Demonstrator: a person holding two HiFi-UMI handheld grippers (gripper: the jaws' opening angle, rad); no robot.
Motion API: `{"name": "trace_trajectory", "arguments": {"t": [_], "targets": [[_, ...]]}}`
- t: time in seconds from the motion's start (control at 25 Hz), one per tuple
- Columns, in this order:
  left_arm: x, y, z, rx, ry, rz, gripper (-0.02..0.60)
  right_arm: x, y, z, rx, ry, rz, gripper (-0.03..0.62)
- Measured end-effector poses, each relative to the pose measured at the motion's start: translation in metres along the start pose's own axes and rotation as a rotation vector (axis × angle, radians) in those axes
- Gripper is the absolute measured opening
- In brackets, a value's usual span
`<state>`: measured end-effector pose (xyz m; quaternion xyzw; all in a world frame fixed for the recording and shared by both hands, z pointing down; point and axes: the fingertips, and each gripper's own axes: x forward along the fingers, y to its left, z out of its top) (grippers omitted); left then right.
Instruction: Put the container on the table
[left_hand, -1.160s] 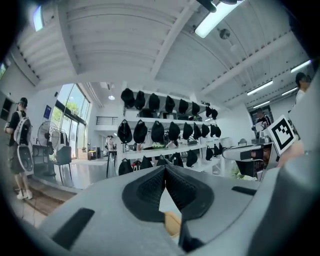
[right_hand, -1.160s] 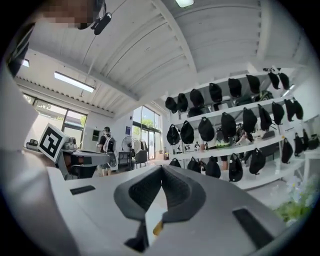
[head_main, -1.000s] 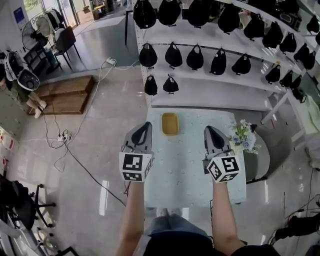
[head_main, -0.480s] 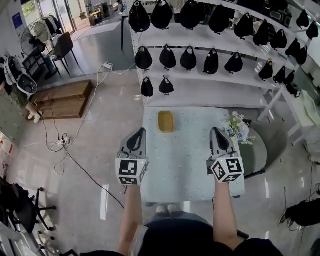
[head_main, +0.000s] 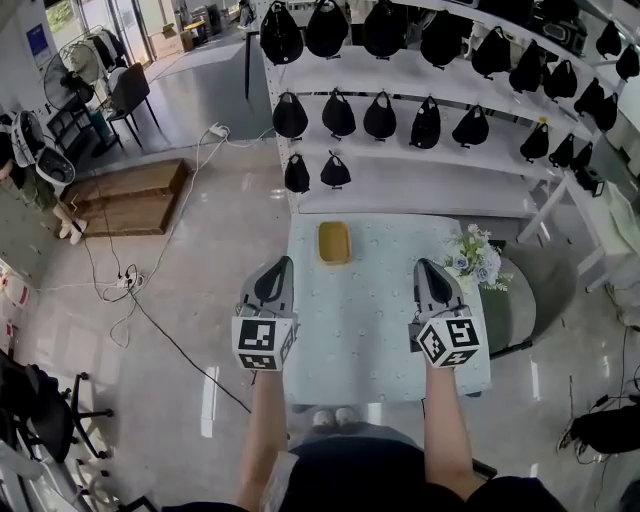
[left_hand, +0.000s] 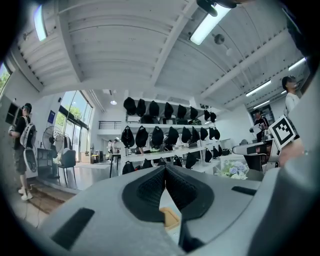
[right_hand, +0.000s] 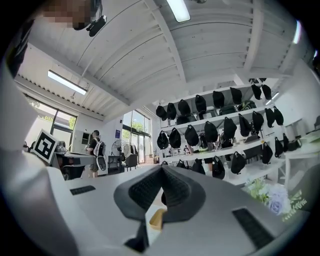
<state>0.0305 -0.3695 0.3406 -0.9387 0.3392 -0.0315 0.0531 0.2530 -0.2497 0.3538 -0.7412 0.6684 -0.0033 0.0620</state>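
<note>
**Container down, both my grippers clear of it**

The largest change is in the head view as a whole. A second ago the shelf rack (head_main: 420, 185) with its black bags and the table (head_main: 380, 340) sat closer. Now the table's near end shows in full, so I judge that I have drawn back a little. Over the last half second almost nothing has shifted.

My left gripper (head_main: 284, 263) hangs at the table's left edge and my right gripper (head_main: 422, 265) over its right side, much where they were half a second ago. In the left gripper view the jaws are pressed together at the tips with nothing pinched. The only gap is lower down, and the table top shows through it. The right gripper view reads the same: tips meeting, nothing between them.

The flowers (head_main: 476, 260) by the table's far right corner have not been disturbed.

The container (head_main: 334, 242), a small amber tray, lies flat on the far end of the table, left of the middle and well apart from both grippers. It keeps the same spot on the table in all three head views. I take that to mean the placing is already done. My grippers are empty, so nothing more seems called for than keeping them clear of it.
</note>
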Motion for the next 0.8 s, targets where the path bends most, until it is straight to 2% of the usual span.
{"name": "trace_trajectory", "arguments": {"t": [0.8], "targets": [[-0.0047, -0.0078, -0.0056, 0.012, 0.008, 0.012, 0.008, -0.0032, 0.0051, -0.0057, -0.005, 0.013, 0.019, -0.003]]}}
